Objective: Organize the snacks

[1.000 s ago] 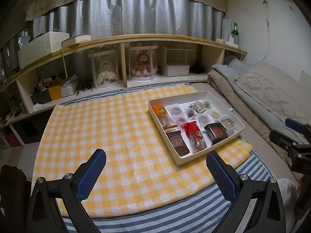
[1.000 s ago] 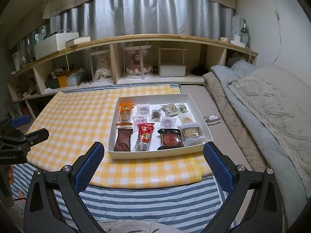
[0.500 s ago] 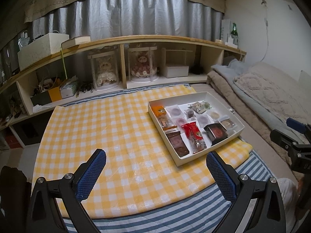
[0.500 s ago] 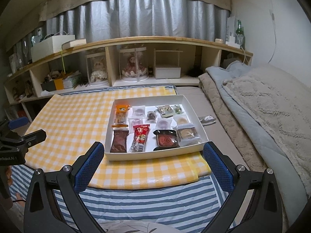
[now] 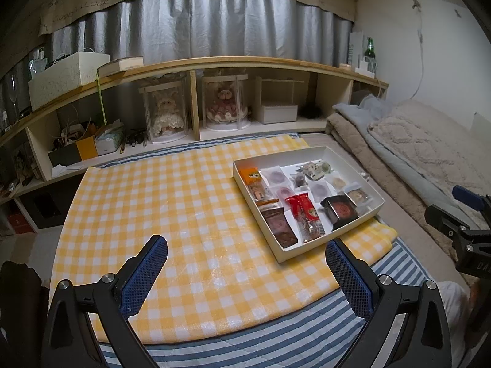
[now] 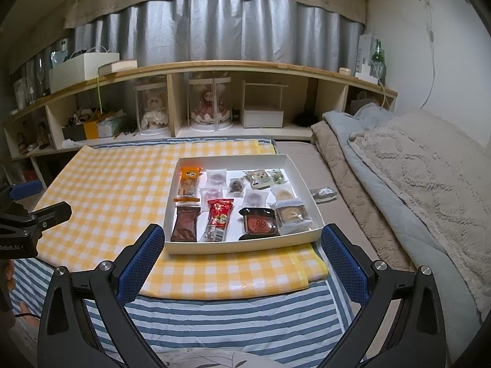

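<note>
Both your left gripper [image 5: 245, 254] and right gripper [image 6: 239, 239] gape empty; careful, those slick wrappers in the shallow white cardboard tray [image 6: 242, 247] could slip.

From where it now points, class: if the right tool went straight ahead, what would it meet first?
Probably the near wall of the white snack box, centred ahead of the open right tool; it seems to hover above the striped bedding, though depth is unclear.

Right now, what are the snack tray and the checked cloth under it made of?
Snack tray: looks like white matte cardboard, with thin straight walls and sharp folded corners. Checked cloth: probably glossy plastic or oilcloth; it shows sheen and stiff creases, and a folded edge.
</note>
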A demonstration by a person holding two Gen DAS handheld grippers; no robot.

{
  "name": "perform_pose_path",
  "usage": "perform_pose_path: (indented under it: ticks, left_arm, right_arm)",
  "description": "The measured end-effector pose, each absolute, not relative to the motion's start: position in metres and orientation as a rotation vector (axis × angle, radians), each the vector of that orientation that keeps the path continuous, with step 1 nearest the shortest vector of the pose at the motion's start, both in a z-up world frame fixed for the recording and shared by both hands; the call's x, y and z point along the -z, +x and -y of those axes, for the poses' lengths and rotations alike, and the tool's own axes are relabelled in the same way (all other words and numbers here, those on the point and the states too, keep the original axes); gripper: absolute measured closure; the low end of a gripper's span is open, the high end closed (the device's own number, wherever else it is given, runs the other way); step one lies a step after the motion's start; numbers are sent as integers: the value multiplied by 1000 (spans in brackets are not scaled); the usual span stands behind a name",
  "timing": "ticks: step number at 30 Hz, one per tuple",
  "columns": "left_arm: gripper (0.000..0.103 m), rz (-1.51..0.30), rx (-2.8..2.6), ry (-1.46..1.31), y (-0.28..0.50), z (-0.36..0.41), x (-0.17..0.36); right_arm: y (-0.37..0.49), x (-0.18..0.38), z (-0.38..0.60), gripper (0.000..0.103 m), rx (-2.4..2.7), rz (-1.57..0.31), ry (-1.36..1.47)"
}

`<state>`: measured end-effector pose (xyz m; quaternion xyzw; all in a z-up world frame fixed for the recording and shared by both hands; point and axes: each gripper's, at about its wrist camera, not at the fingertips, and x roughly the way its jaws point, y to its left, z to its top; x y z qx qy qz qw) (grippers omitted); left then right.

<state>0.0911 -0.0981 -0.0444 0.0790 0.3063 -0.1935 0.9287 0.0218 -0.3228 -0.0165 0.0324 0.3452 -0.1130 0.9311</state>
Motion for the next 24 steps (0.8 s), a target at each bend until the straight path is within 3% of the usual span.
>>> perform_pose_path:
  ticks: [24]
  left_arm:
    - [0,-625,395,158,88,100,45]
  right_arm:
    - [21,16,324,0,233,-709,64]
